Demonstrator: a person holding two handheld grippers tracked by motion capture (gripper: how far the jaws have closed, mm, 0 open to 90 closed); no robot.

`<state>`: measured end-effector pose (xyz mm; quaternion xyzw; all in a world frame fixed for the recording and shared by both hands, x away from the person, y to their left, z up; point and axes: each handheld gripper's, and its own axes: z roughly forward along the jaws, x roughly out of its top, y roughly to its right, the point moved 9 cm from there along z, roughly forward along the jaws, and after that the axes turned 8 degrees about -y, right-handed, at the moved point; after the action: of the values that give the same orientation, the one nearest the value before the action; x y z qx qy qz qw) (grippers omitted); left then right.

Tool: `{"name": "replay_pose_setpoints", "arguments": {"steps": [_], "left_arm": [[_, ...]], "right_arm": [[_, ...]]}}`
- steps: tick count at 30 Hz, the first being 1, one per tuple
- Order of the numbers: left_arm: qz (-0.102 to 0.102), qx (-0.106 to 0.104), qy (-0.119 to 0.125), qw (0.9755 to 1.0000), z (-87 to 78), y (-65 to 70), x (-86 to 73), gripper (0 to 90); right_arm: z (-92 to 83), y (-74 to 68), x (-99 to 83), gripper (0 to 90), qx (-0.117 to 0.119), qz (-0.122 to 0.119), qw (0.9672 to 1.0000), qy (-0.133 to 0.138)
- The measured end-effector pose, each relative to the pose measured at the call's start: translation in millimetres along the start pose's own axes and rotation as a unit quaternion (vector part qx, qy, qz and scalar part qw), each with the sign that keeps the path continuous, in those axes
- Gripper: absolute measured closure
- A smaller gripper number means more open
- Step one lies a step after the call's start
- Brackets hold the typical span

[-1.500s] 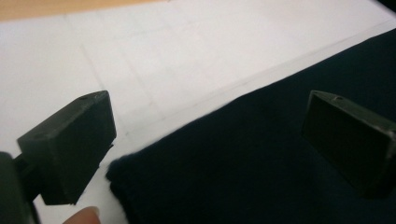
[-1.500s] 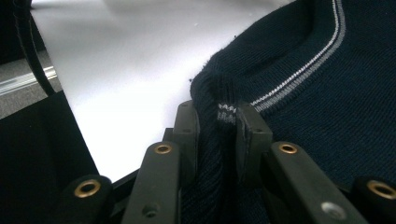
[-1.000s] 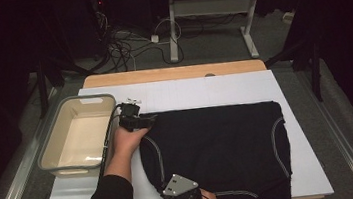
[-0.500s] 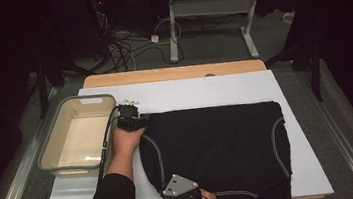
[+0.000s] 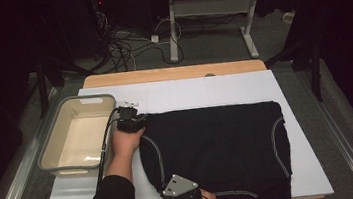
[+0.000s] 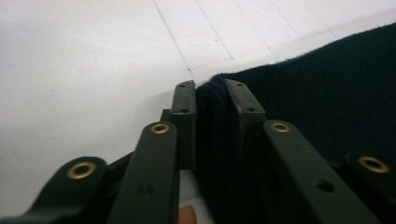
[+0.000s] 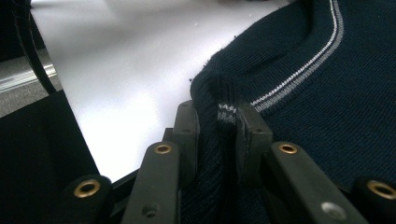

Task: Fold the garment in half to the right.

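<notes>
A dark navy knit garment [image 5: 216, 155] with grey-white trim lies flat on the white board [image 5: 204, 91]. My left gripper [image 5: 141, 118] is at its far left corner. Its jaws have just been closing and now pinch a fold of the knit [image 6: 212, 107] between the pads, as the left gripper view [image 6: 210, 86] shows. My right gripper [image 5: 177, 187] sits at the near left corner. In the right gripper view [image 7: 217, 109] it is shut on the striped edge [image 7: 226, 114], which bunches up between the jaws.
A beige tub [image 5: 84, 99] stands on the board's left, close to my left hand. Bare white board runs along the far side and right of the garment. A wooden table edge [image 5: 171, 73] lies beyond, with cables [image 5: 128, 44] on the floor behind.
Both hands and the garment keep their places in the high view. Any narrowing of the left jaws is too small to make out there.
</notes>
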<state>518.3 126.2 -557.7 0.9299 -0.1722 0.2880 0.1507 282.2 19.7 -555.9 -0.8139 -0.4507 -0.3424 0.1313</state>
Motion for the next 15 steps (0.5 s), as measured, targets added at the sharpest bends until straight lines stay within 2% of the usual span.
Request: {"name": "replay_pose_setpoints", "arguments": {"steps": [10,15], "left_arm": [[0.019,0.003,0.009,0.9998,-1.5,2.9,-1.0,78.1],[0.026,-0.003,0.02,0.9995,-3.2,5.0,0.2,78.6]], "right_arm": [[0.0,-0.3,-0.2,74.1,-0.004,-0.006,1.0,0.0],[-0.2,-0.9,0.4,74.2,-0.007,0.001,1.0,0.002]]}}
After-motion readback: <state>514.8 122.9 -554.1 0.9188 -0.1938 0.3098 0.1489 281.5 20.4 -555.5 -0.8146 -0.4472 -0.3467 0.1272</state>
